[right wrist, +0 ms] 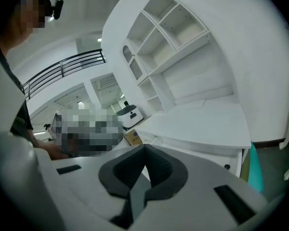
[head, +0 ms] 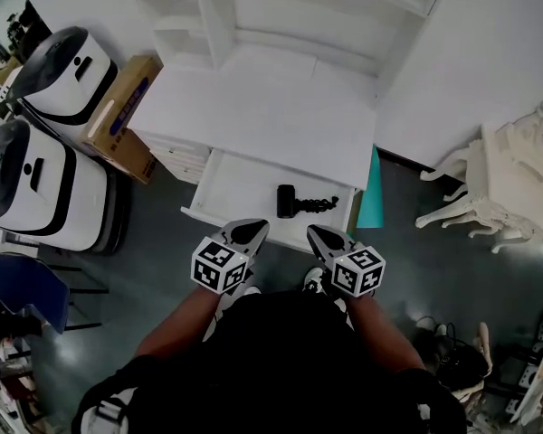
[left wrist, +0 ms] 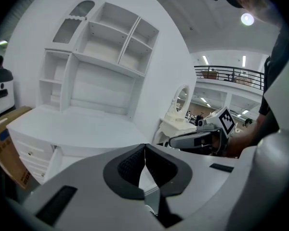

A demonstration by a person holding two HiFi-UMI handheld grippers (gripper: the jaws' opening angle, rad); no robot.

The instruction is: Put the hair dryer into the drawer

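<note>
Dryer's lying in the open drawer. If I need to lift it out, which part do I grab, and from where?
I'd grip the hair dryer by its black body, from straight above through the open top of the drawer, jaws across its narrow width. It lies flat, long side running front to back. The cord bunches on its right, so keep clear there.
</note>
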